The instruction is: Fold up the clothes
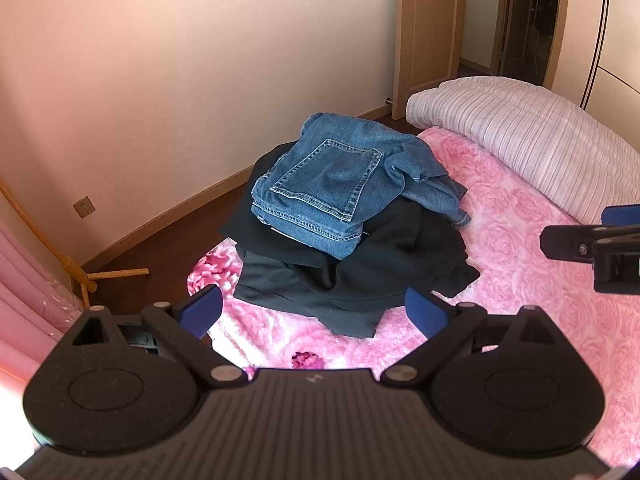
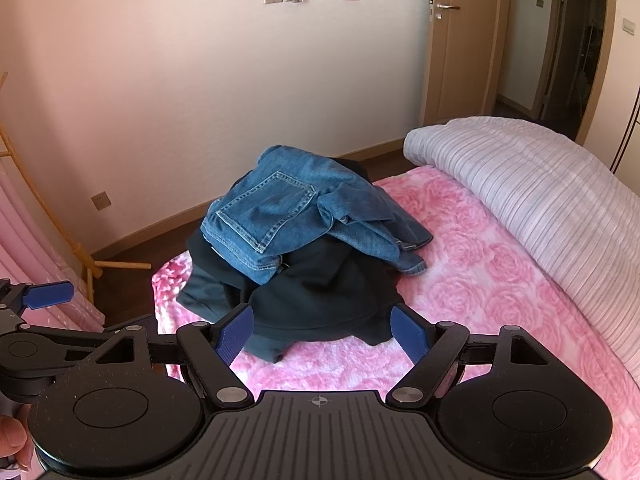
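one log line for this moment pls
left tongs: open, empty | right tongs: open, empty | jeans atop dark garment on pink blanket | folding not started

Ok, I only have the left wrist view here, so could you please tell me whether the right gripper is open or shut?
Observer: The right gripper is open; both blue pads stand wide apart with nothing between them.
Operator: Thank you. What is it aimed at?
Observer: It faces the near edge of the dark garment at the bottom of the pile.
Operator: And is anything of the person visible?
Observer: Only part of a hand, in the bottom left corner of the right wrist view, under the body of the left gripper.
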A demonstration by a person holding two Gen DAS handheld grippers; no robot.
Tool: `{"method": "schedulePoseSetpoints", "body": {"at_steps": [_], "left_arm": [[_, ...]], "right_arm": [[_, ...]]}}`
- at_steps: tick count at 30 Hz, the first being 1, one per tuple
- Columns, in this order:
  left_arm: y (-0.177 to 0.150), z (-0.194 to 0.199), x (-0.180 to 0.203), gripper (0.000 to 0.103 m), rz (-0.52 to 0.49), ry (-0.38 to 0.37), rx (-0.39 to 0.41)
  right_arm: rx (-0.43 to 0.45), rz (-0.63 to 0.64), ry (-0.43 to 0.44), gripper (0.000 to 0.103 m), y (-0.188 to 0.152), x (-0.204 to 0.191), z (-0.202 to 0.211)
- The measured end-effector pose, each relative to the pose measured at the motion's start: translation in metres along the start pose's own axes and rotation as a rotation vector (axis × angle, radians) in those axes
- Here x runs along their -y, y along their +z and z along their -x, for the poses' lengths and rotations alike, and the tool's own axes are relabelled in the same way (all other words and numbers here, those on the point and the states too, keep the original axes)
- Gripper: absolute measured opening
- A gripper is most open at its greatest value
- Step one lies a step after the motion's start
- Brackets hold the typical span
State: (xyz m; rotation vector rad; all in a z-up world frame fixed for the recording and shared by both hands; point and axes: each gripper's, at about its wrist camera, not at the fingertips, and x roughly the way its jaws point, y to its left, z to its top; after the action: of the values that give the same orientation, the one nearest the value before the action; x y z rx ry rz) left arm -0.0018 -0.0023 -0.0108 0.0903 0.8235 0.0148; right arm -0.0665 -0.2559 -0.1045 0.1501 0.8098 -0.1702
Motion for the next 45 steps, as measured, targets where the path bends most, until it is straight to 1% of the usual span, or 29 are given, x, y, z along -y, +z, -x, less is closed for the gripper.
{"method": "schedulePoseSetpoints", "body": {"at_steps": [21,45], "left_arm": [[0.000,-0.003,0.001,0.097,-0.004,0.005,-0.008],[0.003,-0.009,0.020,0.097,-0.045,0.020,-0.036]], "right_arm": [[-0.006,-0.002,0.012,0.079,0.004,0.003,-0.004],[-0.018,-0.033,0.033,0.079,0.001,0.027,-0.011]]}}
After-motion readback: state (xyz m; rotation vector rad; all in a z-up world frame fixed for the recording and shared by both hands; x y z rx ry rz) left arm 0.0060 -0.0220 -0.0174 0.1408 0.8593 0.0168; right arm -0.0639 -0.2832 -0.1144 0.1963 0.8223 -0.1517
